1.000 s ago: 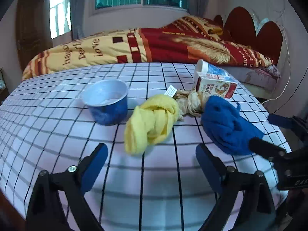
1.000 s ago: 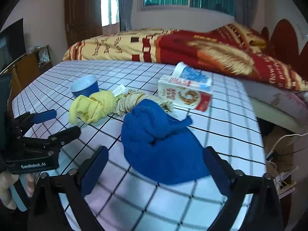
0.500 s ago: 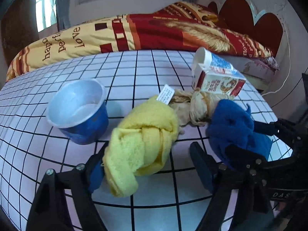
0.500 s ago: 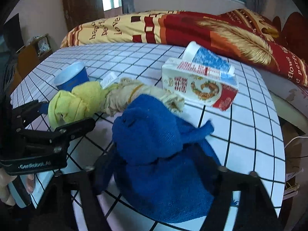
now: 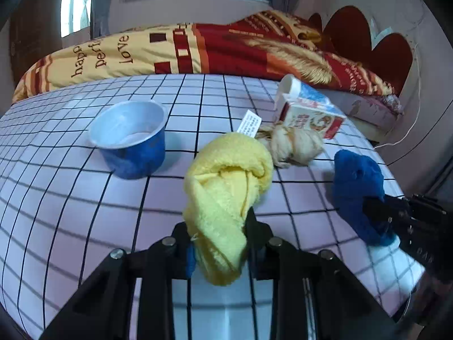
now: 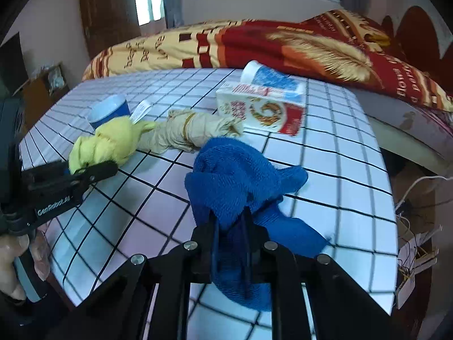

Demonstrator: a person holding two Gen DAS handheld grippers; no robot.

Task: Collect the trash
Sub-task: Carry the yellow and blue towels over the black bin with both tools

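Observation:
A knotted yellow cloth [image 5: 226,175] lies on the checked table [image 5: 70,212]. My left gripper [image 5: 219,226] is closing its jaws, and the pads press on the cloth's near end. To the right, the blue towel [image 6: 235,178] is bunched up, and my right gripper [image 6: 229,221] is shut on its near fold. In the right wrist view the left gripper [image 6: 93,170] sits at the yellow cloth [image 6: 110,141]. The left wrist view shows the right gripper [image 5: 376,206] biting the blue towel [image 5: 354,181].
A blue cup [image 5: 130,138] stands left of the yellow cloth. A beige knotted rag [image 5: 291,144], a paper tag [image 5: 249,121], a milk carton [image 5: 308,116] and a tipped white cup [image 5: 294,87] lie behind. A bed [image 5: 198,45] is beyond; the table edge [image 6: 393,221] drops off right.
Both grippers moved forward onto the cloths and went from wide open to closed, the left on the yellow cloth and the right on the blue towel, which is now bunched.

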